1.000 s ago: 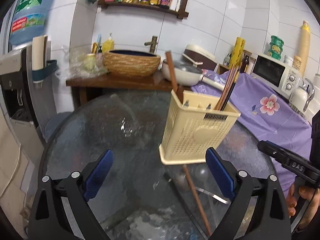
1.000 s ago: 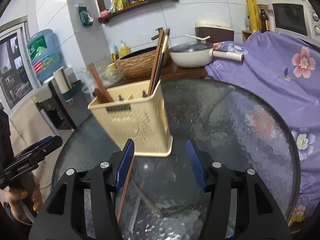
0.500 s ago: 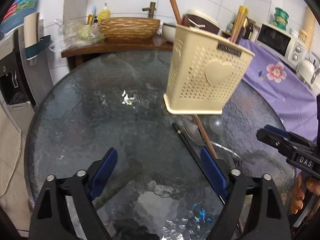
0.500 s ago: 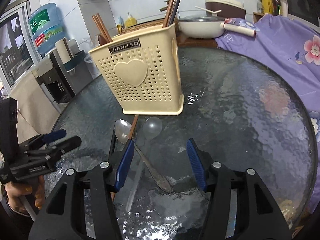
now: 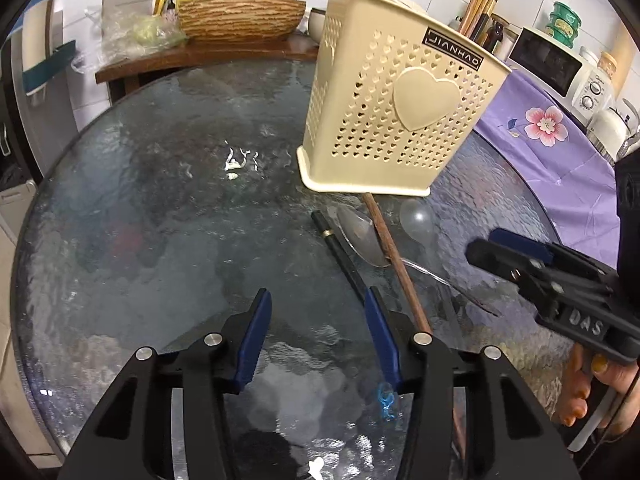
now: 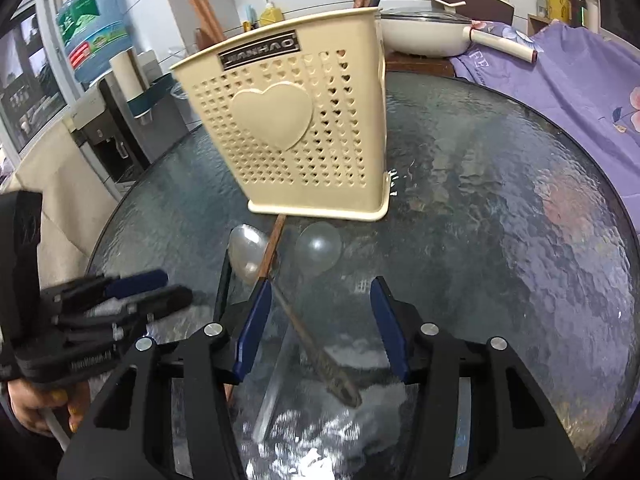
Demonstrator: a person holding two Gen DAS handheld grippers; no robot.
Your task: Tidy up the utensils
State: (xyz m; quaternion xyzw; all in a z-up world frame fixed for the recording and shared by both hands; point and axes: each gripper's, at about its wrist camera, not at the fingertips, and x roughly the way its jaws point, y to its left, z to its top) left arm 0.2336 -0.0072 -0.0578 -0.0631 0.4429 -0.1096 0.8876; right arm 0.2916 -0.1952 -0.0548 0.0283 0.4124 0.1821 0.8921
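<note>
Your left tool (image 5: pixel 316 300) is closing with nothing between its pads, just beside the black chopstick (image 5: pixel 340 252). Your right tool (image 6: pixel 318 294) is closing too, straddling the metal spoon (image 6: pixel 304 332) without pressing it. Loose utensils, including a brown chopstick (image 5: pixel 394 264) and a clear spoon (image 6: pixel 318 248), lie on the glass table (image 5: pixel 160 200) before the cream holder (image 5: pixel 392 116), which holds more chopsticks.

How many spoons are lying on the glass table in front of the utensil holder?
2: a metal spoon left of the brown chopstick, and a clear plastic spoon right of it. More may be hidden.
</note>
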